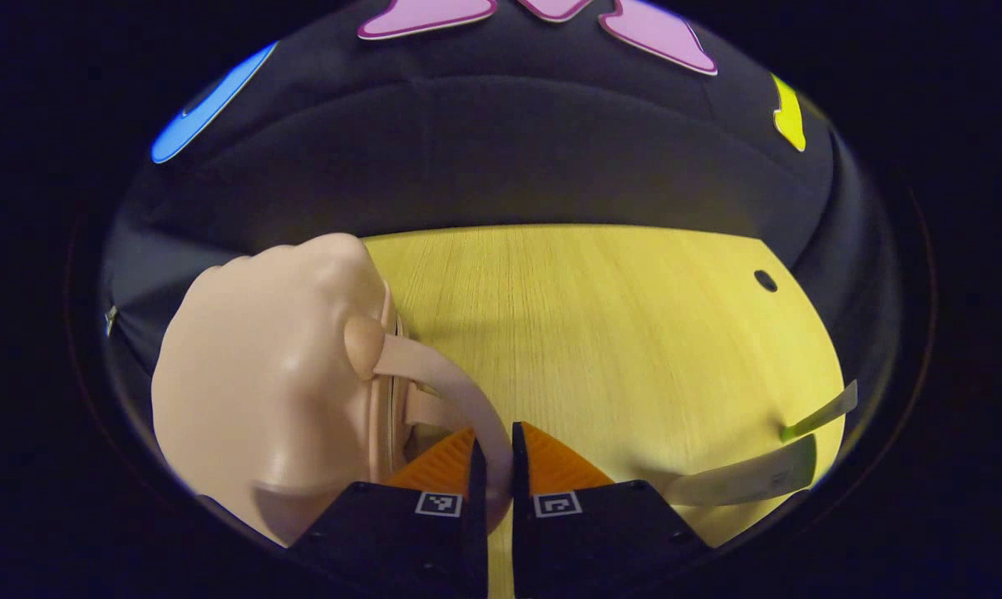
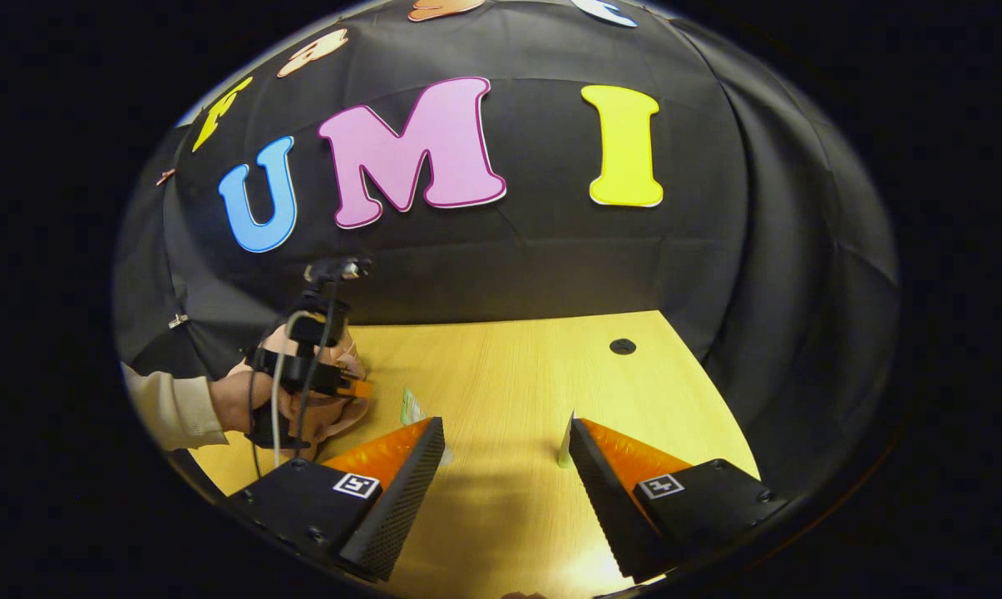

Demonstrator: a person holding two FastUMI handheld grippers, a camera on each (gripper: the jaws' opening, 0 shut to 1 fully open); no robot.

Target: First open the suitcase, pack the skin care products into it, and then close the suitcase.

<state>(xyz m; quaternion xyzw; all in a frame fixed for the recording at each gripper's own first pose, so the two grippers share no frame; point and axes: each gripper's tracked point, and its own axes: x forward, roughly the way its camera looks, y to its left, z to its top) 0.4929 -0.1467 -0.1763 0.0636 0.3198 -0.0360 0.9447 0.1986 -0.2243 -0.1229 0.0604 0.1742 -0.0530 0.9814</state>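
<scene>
Pinching suitcase handle (image 1: 459, 391) in left claw (image 1: 492, 453); right claw (image 2: 501, 433) spread apart over table (image 2: 509, 366)

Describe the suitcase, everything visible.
The suitcase is small, peach-pink, smooth and glossy like hard plastic, with a rounded shell. It stands on the table at its left end, near the black cloth wall. A seam runs round its edge; it looks closed. A curved strap handle arcs from it, and the left gripper is shut on that handle. The right gripper view shows it behind the person's hand.

Right gripper (image 2: 501, 445) sits wide open over the bench (image 2: 509, 366), with the left gripper (image 2: 359, 388) off to its left on the pink suitcase (image 2: 334, 416).
</scene>
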